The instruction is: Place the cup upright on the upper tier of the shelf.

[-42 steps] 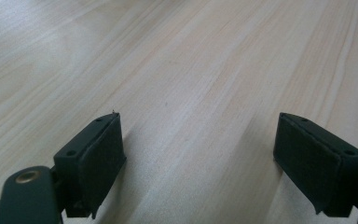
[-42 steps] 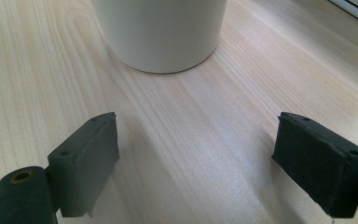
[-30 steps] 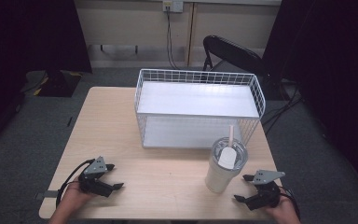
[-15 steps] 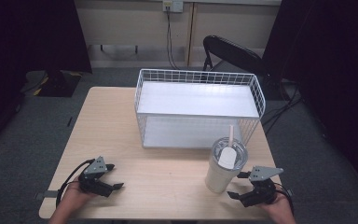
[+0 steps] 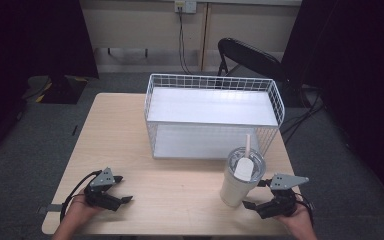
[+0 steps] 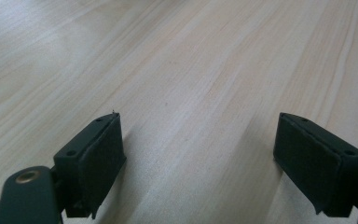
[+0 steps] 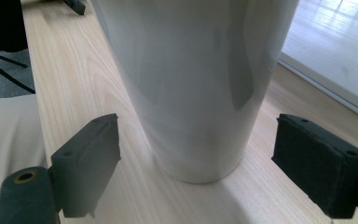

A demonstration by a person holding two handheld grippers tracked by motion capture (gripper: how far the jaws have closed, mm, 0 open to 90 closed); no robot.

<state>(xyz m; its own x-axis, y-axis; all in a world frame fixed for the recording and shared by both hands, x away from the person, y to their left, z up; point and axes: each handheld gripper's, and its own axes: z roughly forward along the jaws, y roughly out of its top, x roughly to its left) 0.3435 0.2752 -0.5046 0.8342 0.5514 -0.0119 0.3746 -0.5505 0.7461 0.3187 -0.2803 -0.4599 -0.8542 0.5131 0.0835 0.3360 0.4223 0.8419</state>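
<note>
At the near right of the wooden table (image 5: 180,185), my right gripper (image 5: 254,200) sits with jaws spread wide just beside the base of a white lidded cup (image 5: 240,177), not touching it. The cup stands upright with a straw (image 5: 247,142), just in front of a white wire basket (image 5: 212,115). At the near left, my left gripper (image 5: 122,192) rests wide open over bare tabletop.

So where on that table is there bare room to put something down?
The left strip beside the wire basket is bare, and so is the front middle between the left tool and the cup. The front right is crowded: the right tool sits at the cup.
</note>
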